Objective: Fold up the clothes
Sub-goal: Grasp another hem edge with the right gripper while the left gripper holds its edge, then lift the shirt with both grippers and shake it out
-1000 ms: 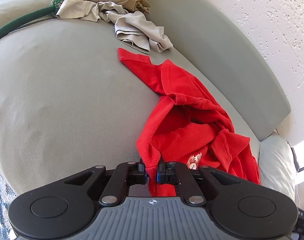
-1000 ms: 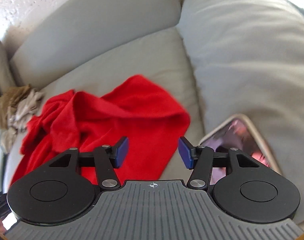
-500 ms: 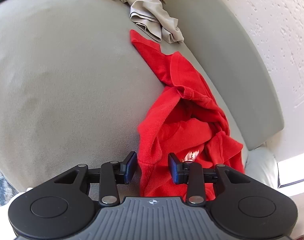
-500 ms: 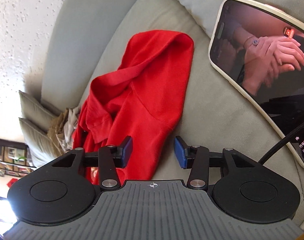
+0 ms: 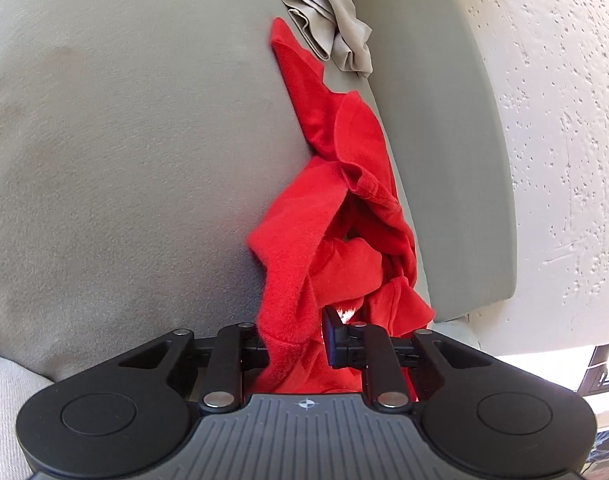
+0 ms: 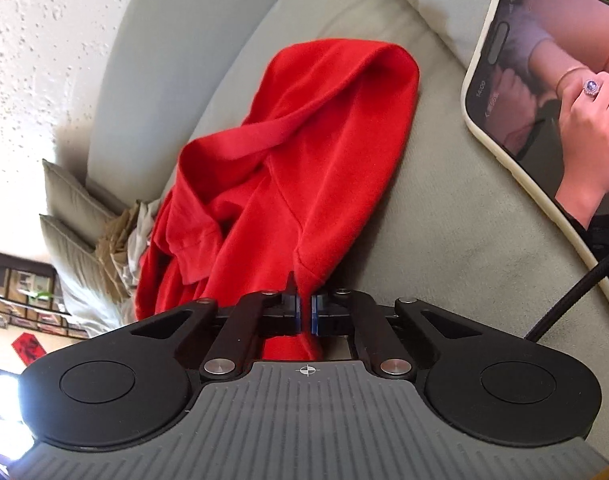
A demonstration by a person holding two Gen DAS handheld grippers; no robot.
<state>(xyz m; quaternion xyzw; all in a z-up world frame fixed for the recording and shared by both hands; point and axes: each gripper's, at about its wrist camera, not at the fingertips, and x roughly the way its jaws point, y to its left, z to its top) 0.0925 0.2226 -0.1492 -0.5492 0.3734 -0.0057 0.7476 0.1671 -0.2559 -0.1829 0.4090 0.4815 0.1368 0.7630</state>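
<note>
A crumpled red shirt [image 5: 336, 216] lies on the grey sofa seat [image 5: 124, 140] along the backrest. My left gripper [image 5: 294, 340] is open, its jaws standing either side of a bunched red edge that drapes between them. In the right wrist view the same red shirt [image 6: 304, 168] spreads out ahead, and my right gripper [image 6: 304, 314] is shut on its near hem, the blue pads pinching the cloth.
A heap of beige and tan clothes [image 5: 328, 20] lies beyond the red shirt; it also shows in the right wrist view [image 6: 120, 240]. A phone [image 6: 544, 92] with a lit screen lies on the cushion at right, its black cable [image 6: 572, 292] trailing. The grey backrest [image 5: 444, 140] runs along the right.
My left gripper opened and let go of the red cloth, then moved in closer over it. My right gripper came down onto the shirt's near hem and shut on it.
</note>
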